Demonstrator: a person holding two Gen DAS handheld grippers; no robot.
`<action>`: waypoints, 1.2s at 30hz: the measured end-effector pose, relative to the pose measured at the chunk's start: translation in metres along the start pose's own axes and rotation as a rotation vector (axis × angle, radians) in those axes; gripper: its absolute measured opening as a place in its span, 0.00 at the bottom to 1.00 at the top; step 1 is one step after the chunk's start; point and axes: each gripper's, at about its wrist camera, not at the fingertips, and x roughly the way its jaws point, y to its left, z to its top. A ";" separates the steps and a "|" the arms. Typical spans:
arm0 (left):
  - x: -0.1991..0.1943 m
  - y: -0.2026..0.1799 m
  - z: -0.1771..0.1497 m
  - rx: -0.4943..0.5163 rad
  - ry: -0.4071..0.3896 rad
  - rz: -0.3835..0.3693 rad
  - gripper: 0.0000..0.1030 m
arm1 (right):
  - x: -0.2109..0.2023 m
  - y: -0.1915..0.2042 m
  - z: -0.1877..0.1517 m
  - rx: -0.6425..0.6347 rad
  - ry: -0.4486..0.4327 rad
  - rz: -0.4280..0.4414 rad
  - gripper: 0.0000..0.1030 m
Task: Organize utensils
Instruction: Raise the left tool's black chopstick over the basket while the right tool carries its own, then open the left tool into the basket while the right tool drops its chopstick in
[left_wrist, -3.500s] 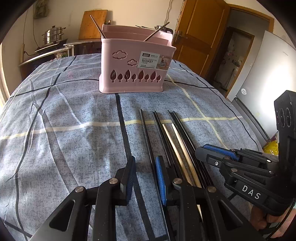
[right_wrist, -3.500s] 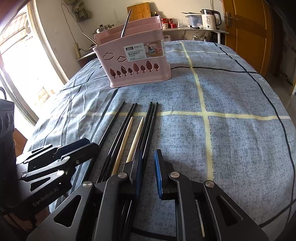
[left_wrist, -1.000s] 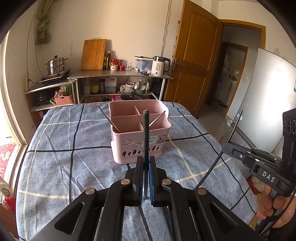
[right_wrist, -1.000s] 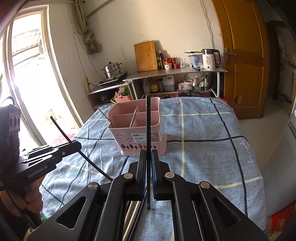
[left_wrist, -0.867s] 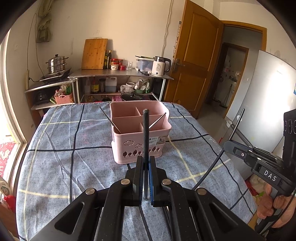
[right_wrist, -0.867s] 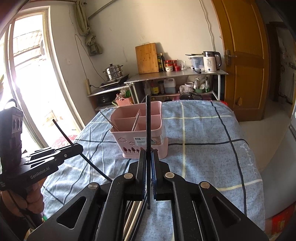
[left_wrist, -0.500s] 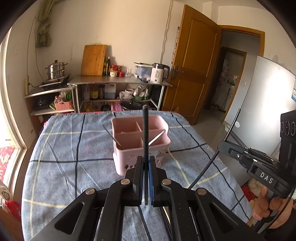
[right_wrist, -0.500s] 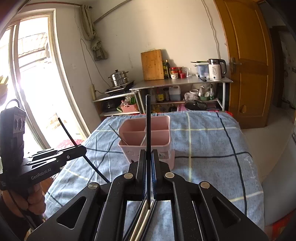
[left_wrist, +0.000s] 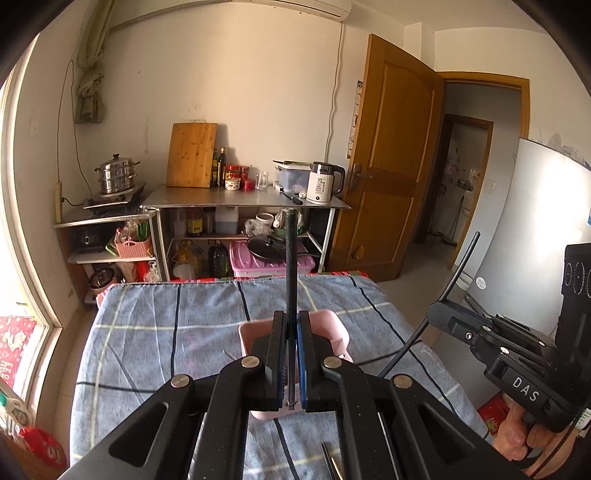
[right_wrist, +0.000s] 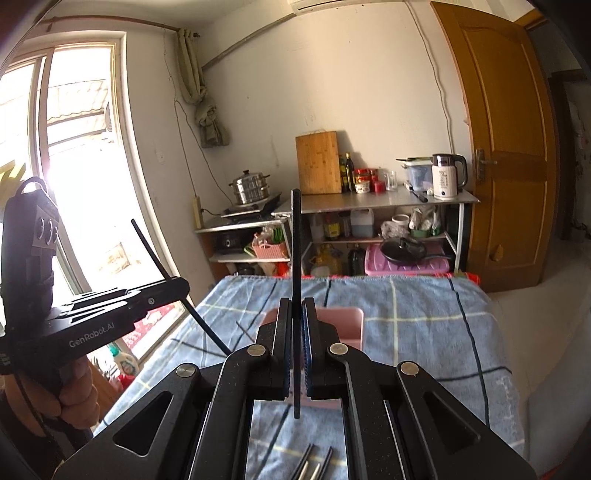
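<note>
Chopsticks are held up high, one in each gripper. At the bottom middle of the left wrist view, the left gripper (left_wrist: 291, 354) is squeezed tight on a black chopstick (left_wrist: 291, 266) that points straight up. At the bottom middle of the right wrist view, the right gripper (right_wrist: 296, 347) pinches another black chopstick (right_wrist: 296, 251) the same way. A pink basket (left_wrist: 337, 334) sits on the blue checked cloth (left_wrist: 147, 332), mostly hidden behind the fingers. More chopsticks (right_wrist: 314, 467) lie on the cloth at the bottom edge
</note>
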 end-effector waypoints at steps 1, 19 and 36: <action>0.003 0.002 0.005 -0.005 -0.004 0.002 0.05 | 0.002 0.001 0.003 0.000 -0.005 0.002 0.05; 0.073 0.039 0.011 -0.064 0.011 0.023 0.05 | 0.074 -0.001 0.013 0.018 0.002 -0.003 0.05; 0.101 0.054 -0.038 -0.125 0.091 0.035 0.08 | 0.105 -0.016 -0.028 0.047 0.150 -0.018 0.07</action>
